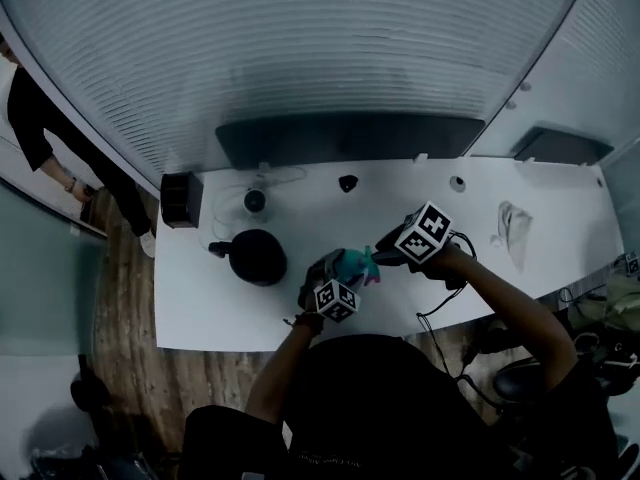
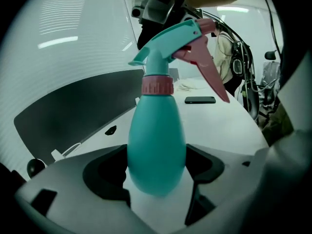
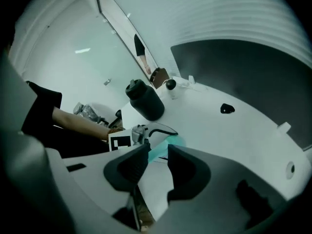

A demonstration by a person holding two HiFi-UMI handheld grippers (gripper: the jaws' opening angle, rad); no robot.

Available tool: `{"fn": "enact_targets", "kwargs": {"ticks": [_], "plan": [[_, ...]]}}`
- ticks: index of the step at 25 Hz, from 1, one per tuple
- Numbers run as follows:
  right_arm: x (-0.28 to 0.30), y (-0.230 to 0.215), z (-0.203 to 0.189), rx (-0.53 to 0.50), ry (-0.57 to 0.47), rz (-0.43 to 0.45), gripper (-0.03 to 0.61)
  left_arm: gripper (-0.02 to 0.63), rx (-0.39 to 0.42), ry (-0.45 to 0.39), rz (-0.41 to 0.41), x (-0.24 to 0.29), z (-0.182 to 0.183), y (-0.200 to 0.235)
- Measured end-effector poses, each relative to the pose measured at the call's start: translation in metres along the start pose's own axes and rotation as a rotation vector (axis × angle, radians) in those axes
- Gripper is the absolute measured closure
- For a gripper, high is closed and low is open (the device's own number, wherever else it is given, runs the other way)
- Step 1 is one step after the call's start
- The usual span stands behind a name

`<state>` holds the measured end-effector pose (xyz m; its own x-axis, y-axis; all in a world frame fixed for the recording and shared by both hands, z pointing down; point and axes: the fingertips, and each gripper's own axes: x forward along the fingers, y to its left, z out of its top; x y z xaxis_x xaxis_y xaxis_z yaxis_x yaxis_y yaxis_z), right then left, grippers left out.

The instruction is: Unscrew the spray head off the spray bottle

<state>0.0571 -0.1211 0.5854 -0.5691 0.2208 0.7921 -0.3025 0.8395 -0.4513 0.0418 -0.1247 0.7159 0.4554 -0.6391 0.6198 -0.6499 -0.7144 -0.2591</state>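
The left gripper [image 2: 157,168] has its fingers [image 2: 105,174] clamped round the belly of the teal spray bottle [image 2: 156,140], holding it upright above the white surface [image 1: 230,308]. The right gripper [image 3: 158,162] meets it from the other side, its fingers [image 3: 129,167] about half closed and pinching the teal spray head [image 2: 170,38]. The pink collar [image 2: 157,85] sits on the neck.

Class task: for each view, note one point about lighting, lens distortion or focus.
Head view: dim, with fisheye bending the white table's edges. Left gripper view: brighter; the spray bottle is crisp at its pink collar, softer at its base; dark corners. Right gripper view: the right tongs on the spray head look blurred close to the lens.
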Motion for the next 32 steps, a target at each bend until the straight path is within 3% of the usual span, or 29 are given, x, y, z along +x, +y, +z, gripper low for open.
{"fn": "enact_targets", "kwargs": {"ticks": [4, 8, 19, 25, 26, 28, 32], "plan": [[0.007, -0.002, -0.012, 0.080, 0.069, 0.015, 0.459, 0.245, 0.017, 0.044, 0.025, 0.006, 0.003, -0.004], [0.011, 0.000, -0.011, 0.182, 0.086, 0.030, 0.460, 0.247, 0.010, 0.143, 0.051, 0.008, -0.003, -0.002], [0.010, -0.017, -0.018, 0.197, 0.234, -0.111, 0.459, 0.253, 0.007, 0.275, 0.036, 0.005, 0.007, -0.001], [0.014, -0.017, -0.019, 0.261, 0.188, 0.000, 0.457, 0.253, -0.009, 0.264, 0.003, 0.008, 0.008, -0.007], [0.014, -0.015, -0.020, 0.213, 0.200, 0.002, 0.459, 0.253, -0.007, 0.260, -0.009, 0.008, 0.009, -0.009], [0.012, -0.006, -0.024, 0.001, 0.274, -0.028, 0.476, 0.253, 0.002, 0.245, -0.053, 0.009, 0.009, -0.016], [0.011, 0.011, -0.046, -0.716, 0.572, -0.173, 0.496, 0.253, 0.019, 0.146, -0.227, 0.008, 0.014, -0.047]]}}
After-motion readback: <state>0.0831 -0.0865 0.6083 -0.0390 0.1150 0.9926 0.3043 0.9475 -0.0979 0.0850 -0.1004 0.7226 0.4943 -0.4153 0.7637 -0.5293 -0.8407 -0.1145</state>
